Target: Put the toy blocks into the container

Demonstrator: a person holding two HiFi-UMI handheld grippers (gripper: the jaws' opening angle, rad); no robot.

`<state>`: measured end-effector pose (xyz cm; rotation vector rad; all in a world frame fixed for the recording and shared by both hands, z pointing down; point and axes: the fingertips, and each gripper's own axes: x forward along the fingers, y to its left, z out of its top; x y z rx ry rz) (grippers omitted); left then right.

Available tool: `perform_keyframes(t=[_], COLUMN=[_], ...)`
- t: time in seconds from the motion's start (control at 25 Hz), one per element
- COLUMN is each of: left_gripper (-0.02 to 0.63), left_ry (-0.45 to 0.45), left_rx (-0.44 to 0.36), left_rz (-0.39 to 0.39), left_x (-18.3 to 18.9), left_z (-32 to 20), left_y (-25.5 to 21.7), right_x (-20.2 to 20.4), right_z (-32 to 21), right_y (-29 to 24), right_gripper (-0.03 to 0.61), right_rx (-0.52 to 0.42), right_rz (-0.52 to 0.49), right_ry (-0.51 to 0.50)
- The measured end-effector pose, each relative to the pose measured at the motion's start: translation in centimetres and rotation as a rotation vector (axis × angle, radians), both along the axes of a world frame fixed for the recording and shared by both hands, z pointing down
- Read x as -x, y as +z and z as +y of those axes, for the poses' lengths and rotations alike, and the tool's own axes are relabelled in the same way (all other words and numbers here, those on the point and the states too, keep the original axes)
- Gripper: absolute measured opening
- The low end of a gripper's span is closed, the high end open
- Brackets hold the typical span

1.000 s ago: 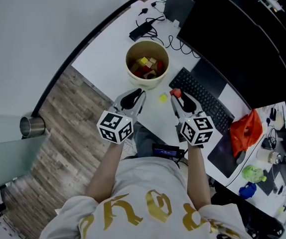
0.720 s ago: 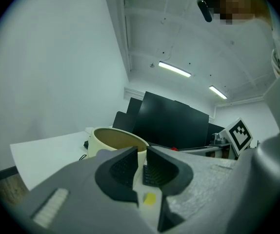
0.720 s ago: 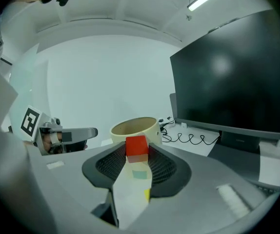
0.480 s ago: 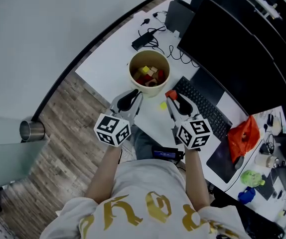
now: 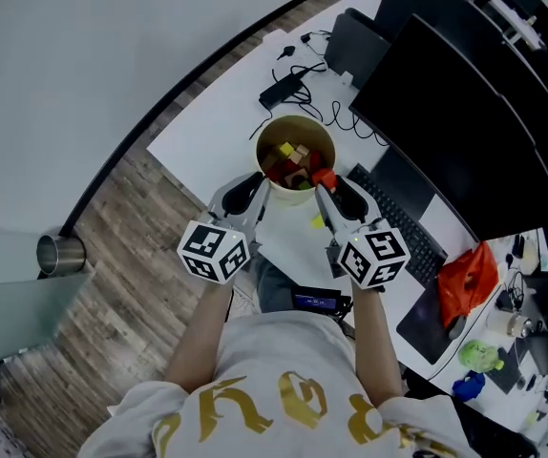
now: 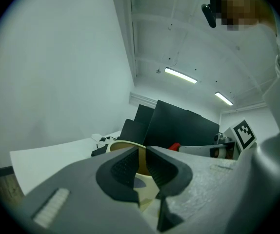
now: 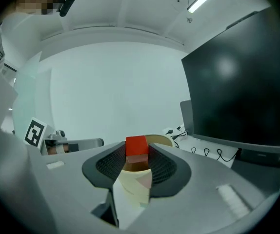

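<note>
Both forearms reach forward over the white desk, with the grippers side by side and pointing nearly level at the cream container.

The right gripper clamps a red block at the container's near rim.

The left gripper has its jaws narrowly apart and is apparently empty.

One yellow block lies on the desk beside the right gripper.

The gold shirt lettering is illegible.

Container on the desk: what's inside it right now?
Several blocks lie in the container: a yellow block, plus red and tan ones. They cover its bottom. The red block held in the right gripper hides part of the near rim.
</note>
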<state>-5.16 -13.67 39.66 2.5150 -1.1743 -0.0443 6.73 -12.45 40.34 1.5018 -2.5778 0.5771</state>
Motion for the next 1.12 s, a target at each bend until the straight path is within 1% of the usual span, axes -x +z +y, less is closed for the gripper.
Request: perform_keyframes(t=[0.2,0.32,0.4,0.64,0.68,0.76,1.12], left_gripper=[0.051,0.051,0.051,0.051,0.051,0.051,0.051], left_ry=[-0.014,-0.024,-0.025,-0.036,-0.039,-0.041,-0.042], left_rx=[0.014,0.018,0.025,0.038,0.037,0.038,0.038], left_rz=[0.021,0.029,0.029,0.038,0.04,0.042,0.035], left_x=[0.8,1.1,1.2,1.7,1.8,1.9,1.9], left_z=[-1.5,-2.0,-2.1,-2.2,-2.1,-2.0,-1.3], left_y=[0.4,0.8,1.2,1.9,2.0,2.0,1.9], right_x=[1.7,2.1,2.3,2.3,2.3,2.2,1.5], right_z=[-1.6,-2.3,-2.6,-3.1,-3.1,-3.0,-2.3], right_y=[0.8,1.5,2.0,3.0,3.0,3.0,2.9], right_gripper=[0.173,0.173,0.173,0.173,0.16,0.183,0.17], right_rx=[-0.004,-0.013,-0.003,0.011,0.011,0.01,0.016], right_rz=[0.055,0.116,0.136,0.155,0.153,0.145,0.122], right_ry=[-0.033,-0.04,-0.044,-0.028,-0.026,-0.024,-0.016])
